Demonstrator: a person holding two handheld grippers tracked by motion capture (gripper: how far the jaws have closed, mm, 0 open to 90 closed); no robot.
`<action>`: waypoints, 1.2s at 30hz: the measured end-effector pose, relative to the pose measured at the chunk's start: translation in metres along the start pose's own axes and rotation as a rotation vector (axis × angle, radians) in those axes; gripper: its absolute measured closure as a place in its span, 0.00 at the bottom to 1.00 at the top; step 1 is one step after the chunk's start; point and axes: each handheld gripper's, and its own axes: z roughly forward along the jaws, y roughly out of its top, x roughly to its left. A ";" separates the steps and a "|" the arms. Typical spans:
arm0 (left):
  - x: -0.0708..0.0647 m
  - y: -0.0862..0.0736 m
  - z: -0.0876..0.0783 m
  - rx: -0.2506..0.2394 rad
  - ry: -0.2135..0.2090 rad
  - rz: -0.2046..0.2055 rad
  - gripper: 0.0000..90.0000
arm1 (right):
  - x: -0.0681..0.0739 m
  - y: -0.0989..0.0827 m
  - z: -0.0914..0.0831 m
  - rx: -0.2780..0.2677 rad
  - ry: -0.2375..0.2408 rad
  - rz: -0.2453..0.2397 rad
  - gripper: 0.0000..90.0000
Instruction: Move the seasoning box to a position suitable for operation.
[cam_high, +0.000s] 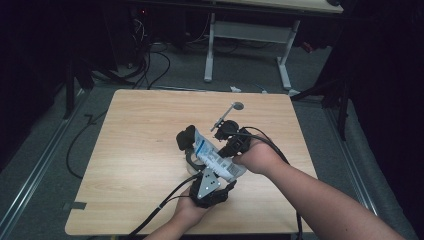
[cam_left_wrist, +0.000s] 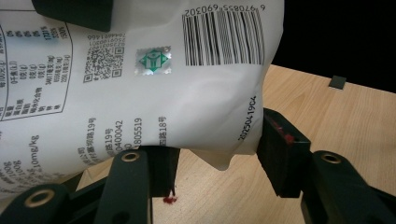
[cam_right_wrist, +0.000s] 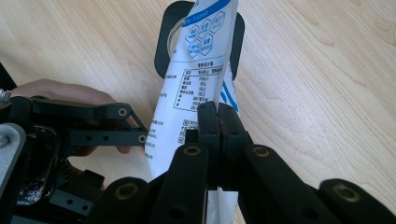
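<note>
A white bag with blue print (cam_high: 209, 154) hangs over the middle of the table, held between both grippers. My left gripper (cam_high: 202, 171) comes up from the near side. In the left gripper view its jaws (cam_left_wrist: 219, 161) stand apart with the bag's lower corner (cam_left_wrist: 163, 93) wedged between the pads. My right gripper (cam_high: 229, 151) reaches in from the right; in the right gripper view its jaws (cam_right_wrist: 218, 122) are pressed together on the bag's side edge (cam_right_wrist: 187, 88). The bag's top end points at a black rounded object (cam_right_wrist: 163, 51) with a clear round centre, lying on the wood.
The light wooden table (cam_high: 140, 130) has bare wood all around the hands. A small red smear (cam_left_wrist: 169, 199) marks the wood below the left jaws, and a grey piece of tape (cam_left_wrist: 337, 81) sits at the table's edge. Cables and a white desk frame (cam_high: 210, 45) lie beyond.
</note>
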 end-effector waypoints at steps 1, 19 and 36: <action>0.000 0.000 0.000 0.000 0.000 0.000 0.58 | 0.000 0.000 0.000 0.000 0.000 0.000 1.00; 0.002 0.004 -0.001 0.003 0.001 0.000 0.58 | -0.002 0.003 -0.001 -0.007 0.010 0.001 1.00; 0.002 0.005 0.000 -0.003 0.005 -0.001 0.58 | -0.004 0.003 -0.002 -0.006 0.008 -0.001 1.00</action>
